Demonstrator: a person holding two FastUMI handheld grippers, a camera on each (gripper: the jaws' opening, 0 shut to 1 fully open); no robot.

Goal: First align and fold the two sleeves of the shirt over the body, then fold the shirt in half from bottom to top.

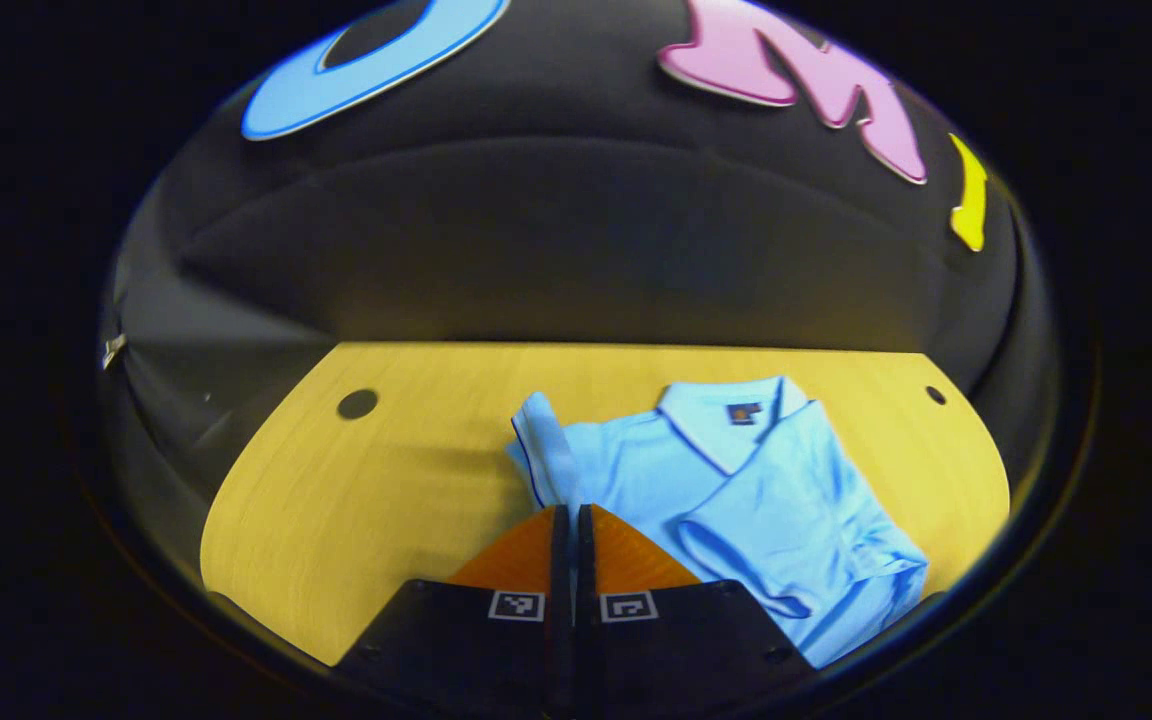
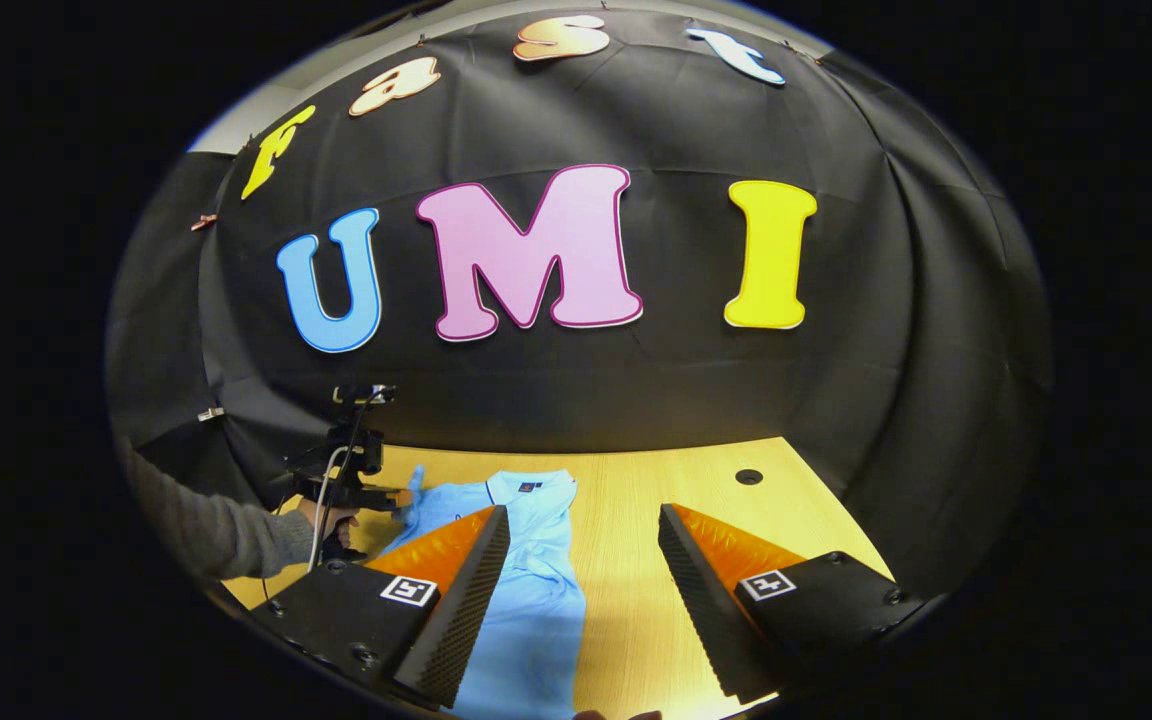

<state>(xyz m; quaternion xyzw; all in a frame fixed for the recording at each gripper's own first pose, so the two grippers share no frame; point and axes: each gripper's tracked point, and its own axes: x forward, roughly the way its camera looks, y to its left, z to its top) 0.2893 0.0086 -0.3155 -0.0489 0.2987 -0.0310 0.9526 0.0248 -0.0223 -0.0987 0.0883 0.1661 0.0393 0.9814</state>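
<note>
While the light blue shirt (image 1: 736, 490) lies on the yellow wooden desk (image 1: 356, 500) with its collar toward the black booth wall, one sleeve (image 1: 796, 520) is already folded over the body and the other sleeve (image 1: 541, 445) stands raised in a ridge at the shirt's far side in the left gripper view. The left hand-held gripper (image 1: 572, 530) has its two fingers pressed together at the base of that raised sleeve; the fabric seems pinched between them, though the contact itself is hidden behind the fingers. In the right gripper view the same tool (image 2: 351, 470) shows farther off at the shirt's (image 2: 526, 570) edge, held by a hand (image 2: 331, 525) in a grey sleeve (image 2: 226, 535), its tip meeting the lifted blue cloth. The right hand-held gripper (image 2: 584, 555) hangs above the desk (image 2: 636, 500) with its fingers spread wide and nothing between them, one finger over the shirt body and the other over bare wood. A round dark hole (image 2: 748, 477) sits in the desk near the wall.
</note>
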